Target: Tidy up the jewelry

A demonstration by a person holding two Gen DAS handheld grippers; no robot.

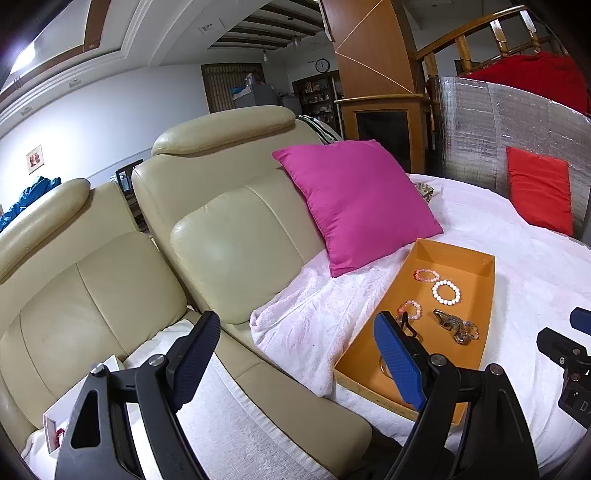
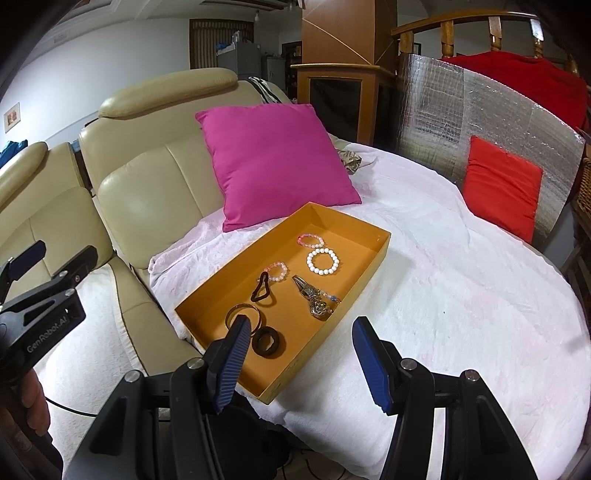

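Already gathered in orange tray point(image 2: 373, 254): bead bracelets point(image 2: 322, 261), bangle point(image 2: 243, 314) (sorting pending); both grippers point(image 2: 299, 354) spread, empty.

Magenta pillow point(image 2: 273, 162), beige sofa point(image 1: 207, 236)

A home living room. Cream leather recliner sofa point(image 1: 229, 229) with a magenta cushion point(image 2: 277, 162) propped against it, beside a round desk point(image 2: 461, 295) draped in a white fleece cloth. Red cushion point(image 2: 500, 184) leaning on a foil-faced panel point(image 2: 436, 107). Wall clock point(image 1: 322, 65), framed picture point(image 1: 35, 158), wooden stair railing point(image 2: 465, 27), cluttered shelves point(image 1: 317, 96) and a fridge point(image 2: 242, 55) farther back.
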